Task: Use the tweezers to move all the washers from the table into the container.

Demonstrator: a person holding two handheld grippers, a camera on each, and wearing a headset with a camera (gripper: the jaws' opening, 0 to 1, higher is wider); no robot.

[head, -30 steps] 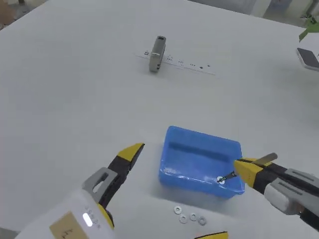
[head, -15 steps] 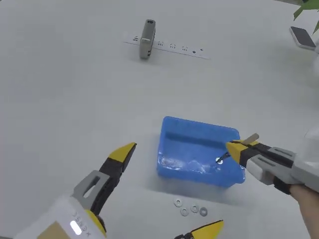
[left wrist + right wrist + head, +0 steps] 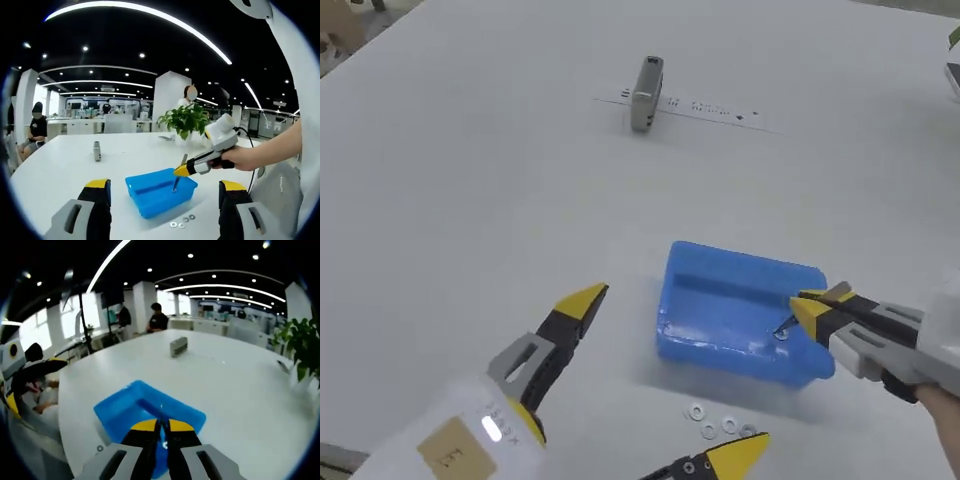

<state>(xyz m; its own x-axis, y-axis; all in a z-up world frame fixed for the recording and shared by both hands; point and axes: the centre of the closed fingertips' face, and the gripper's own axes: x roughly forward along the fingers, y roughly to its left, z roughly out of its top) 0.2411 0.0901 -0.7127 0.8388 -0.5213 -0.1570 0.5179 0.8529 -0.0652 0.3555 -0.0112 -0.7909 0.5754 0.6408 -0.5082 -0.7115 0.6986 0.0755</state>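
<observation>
You can read nothing: the tan paper sticker (image 3: 448,452) on your left gripper (image 3: 670,369) and the white worktop's (image 3: 470,200) small printed marks (image 3: 705,105) blur.

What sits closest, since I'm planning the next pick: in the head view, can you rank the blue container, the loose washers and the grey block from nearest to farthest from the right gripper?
1. blue container: right beneath the right gripper, whose tweezers dip into it.
2. loose washers: just outside the container's near wall, toward the person.
3. grey block: far beyond the container's back wall.
</observation>
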